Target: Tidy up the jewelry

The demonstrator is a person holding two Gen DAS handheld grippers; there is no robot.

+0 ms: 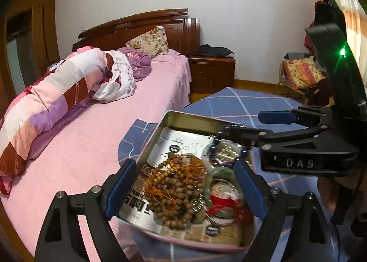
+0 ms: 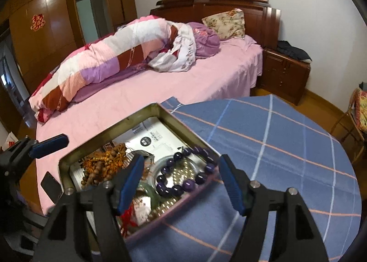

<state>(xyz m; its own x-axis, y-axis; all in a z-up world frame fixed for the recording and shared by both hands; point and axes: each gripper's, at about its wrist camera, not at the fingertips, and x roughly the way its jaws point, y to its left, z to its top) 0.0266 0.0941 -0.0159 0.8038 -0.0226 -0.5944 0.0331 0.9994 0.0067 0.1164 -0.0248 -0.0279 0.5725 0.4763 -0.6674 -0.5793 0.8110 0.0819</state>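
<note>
Purple bracelet [image 2: 187, 176]: we see the ring of dark purple beads lying in the metal tin [image 2: 137, 115], in the gap between our right tongs' two blue pads, a little ahead of their tips; it lies over a round glass piece [image 2: 160, 165].
Wooden beads [image 1: 176, 186]: a heap of brown beads with orange cord, between our left tongs' pads and just ahead of them, on printed paper [image 1: 176, 138] lining the tin.
Green bangle and red cord [image 1: 220, 202]: beside the wooden beads, close to the left tongs' right pad.
Left tongs [image 1: 184, 192]: spread wide, pads well apart over the tin's near end, gripping nothing; whether a pad touches the tin's rim we cannot tell.
Right tongs [image 2: 181, 184]: also wide open, straddling the purple bracelet without clasping it; from the left camera they reach in from the right, and contact with the beads cannot be judged.
Tin's place: on a blue checked cloth [image 2: 275, 147] below both tongs, with a pink bed [image 2: 160, 92] beyond.
Left camera only: the right tongs' body marked DAS, a green light on it, and the red cord in full.
Right camera only: the whole bracelet loop, and a dark phone [image 2: 51, 185] left of the tin.
</note>
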